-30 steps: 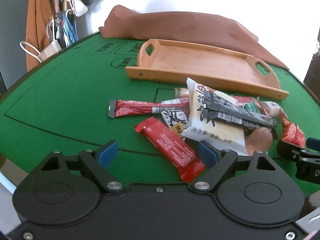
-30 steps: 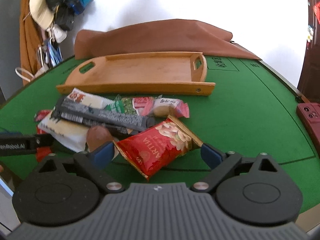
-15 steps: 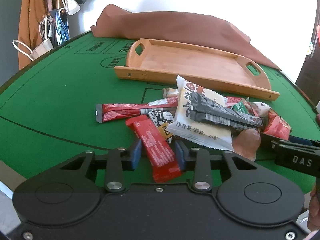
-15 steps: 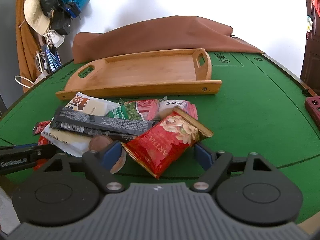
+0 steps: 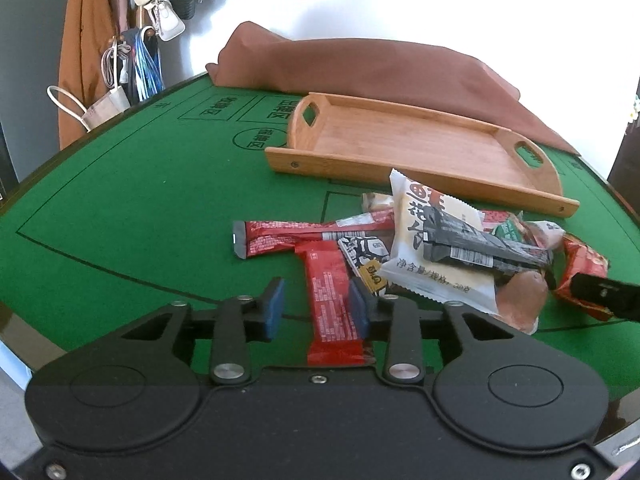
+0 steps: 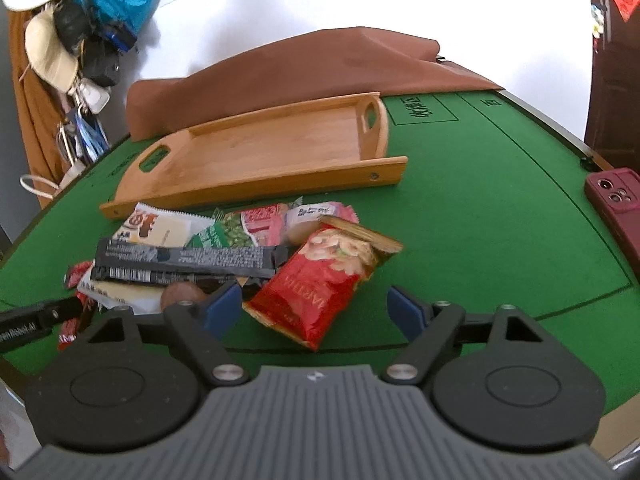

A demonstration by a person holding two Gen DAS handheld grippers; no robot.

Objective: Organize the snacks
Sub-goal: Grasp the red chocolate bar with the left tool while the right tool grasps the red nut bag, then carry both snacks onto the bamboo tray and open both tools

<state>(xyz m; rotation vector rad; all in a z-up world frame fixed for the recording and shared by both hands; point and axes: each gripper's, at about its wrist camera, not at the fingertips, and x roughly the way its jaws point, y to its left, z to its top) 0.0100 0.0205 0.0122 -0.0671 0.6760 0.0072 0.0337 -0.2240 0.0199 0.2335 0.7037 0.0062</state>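
Between the left gripper's (image 5: 316,306) blue pads lies a red bar (image 5: 333,300), lengthwise on the green table (image 5: 140,208). The right pad touches the wrapper's edge, the left pad stands off it with felt showing between, so the jaws are narrow but not clamped. Just beyond the bar is the snack pile: a long red stick (image 5: 304,236), a white packet (image 5: 432,256) with a black bar (image 5: 480,246) across it, and a brown round snack (image 5: 520,298). At the pile's right end the right gripper (image 6: 316,308) stands wide around a red nut bag (image 6: 320,286), neither pad touching it. Behind the pile sits a wooden tray (image 6: 256,184), with nothing in it. A brown cloth (image 6: 304,76) lies past the tray, and a dark red phone (image 6: 616,208) near the table's right edge.
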